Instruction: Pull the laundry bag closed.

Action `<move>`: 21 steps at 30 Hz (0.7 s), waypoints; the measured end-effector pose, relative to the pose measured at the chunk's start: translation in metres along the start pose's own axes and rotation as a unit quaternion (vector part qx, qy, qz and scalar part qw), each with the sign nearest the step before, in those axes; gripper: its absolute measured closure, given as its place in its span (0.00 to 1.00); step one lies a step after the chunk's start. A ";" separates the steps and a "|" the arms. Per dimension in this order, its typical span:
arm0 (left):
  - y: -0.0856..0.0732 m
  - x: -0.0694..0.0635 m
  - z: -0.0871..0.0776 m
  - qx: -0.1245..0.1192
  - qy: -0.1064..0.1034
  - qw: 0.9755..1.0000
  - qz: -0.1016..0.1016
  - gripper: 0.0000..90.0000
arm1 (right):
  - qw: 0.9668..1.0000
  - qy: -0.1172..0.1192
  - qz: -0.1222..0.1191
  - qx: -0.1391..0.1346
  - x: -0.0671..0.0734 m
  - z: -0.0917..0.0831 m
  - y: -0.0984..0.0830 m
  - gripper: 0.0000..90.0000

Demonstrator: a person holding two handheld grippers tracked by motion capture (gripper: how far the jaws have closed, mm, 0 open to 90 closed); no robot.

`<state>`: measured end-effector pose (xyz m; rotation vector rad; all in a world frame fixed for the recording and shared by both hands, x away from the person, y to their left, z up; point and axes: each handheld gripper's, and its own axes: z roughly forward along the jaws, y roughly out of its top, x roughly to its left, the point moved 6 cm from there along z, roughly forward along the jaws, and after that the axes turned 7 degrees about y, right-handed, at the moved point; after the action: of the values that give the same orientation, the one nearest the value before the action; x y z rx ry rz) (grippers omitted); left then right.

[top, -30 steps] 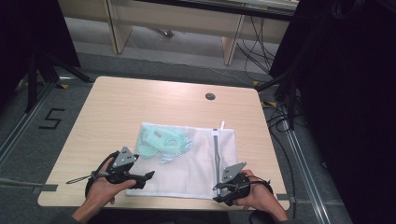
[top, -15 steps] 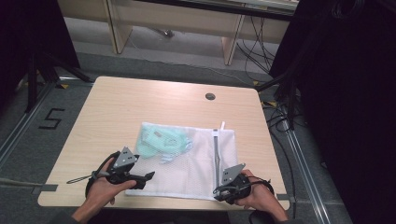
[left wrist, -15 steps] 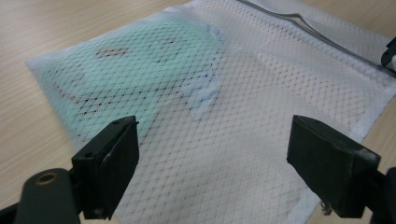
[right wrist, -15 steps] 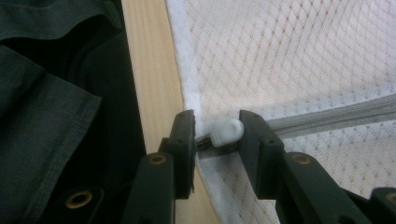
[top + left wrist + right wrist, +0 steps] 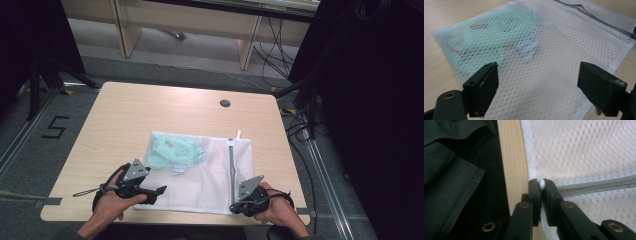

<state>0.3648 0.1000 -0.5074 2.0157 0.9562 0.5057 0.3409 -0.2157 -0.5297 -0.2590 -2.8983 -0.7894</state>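
Now right gripper (image 5: 541,185) has just closed on the white zipper pull (image 5: 541,184) at the near-edge corner of the white mesh laundry bag (image 5: 210,172), likely to unzip; left gripper (image 5: 537,90), jaws wide, hovers over the bag, ready to brace.

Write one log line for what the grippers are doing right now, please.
right gripper: just closed, shut on zip pull | left gripper: open over mesh bag | green cloth: inside bag

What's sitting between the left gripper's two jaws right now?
In the left gripper view, the left gripper stands open over bare white mesh of the laundry bag; the green garment lies farther off.
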 end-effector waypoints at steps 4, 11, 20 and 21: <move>-0.002 -0.003 0.002 0.009 -0.009 1.000 0.004 0.18 | 1.000 0.012 0.012 -0.012 0.000 -0.001 0.000 0.96; 0.002 -0.024 0.010 -0.004 -0.057 0.998 0.001 0.17 | 0.998 0.015 0.045 -0.029 0.002 -0.004 0.001 0.96; 0.009 -0.071 0.029 0.004 -0.095 0.990 0.100 0.25 | 0.997 0.002 0.059 -0.040 0.001 -0.008 0.004 0.96; 0.008 -0.076 0.033 0.005 -0.099 0.990 0.105 0.26 | 0.997 0.000 0.057 -0.043 0.001 -0.008 0.005 0.96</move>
<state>0.3414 0.0211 -0.5205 2.1410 0.6313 0.4028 0.3416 -0.2159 -0.5202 -0.4289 -2.8231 -0.8941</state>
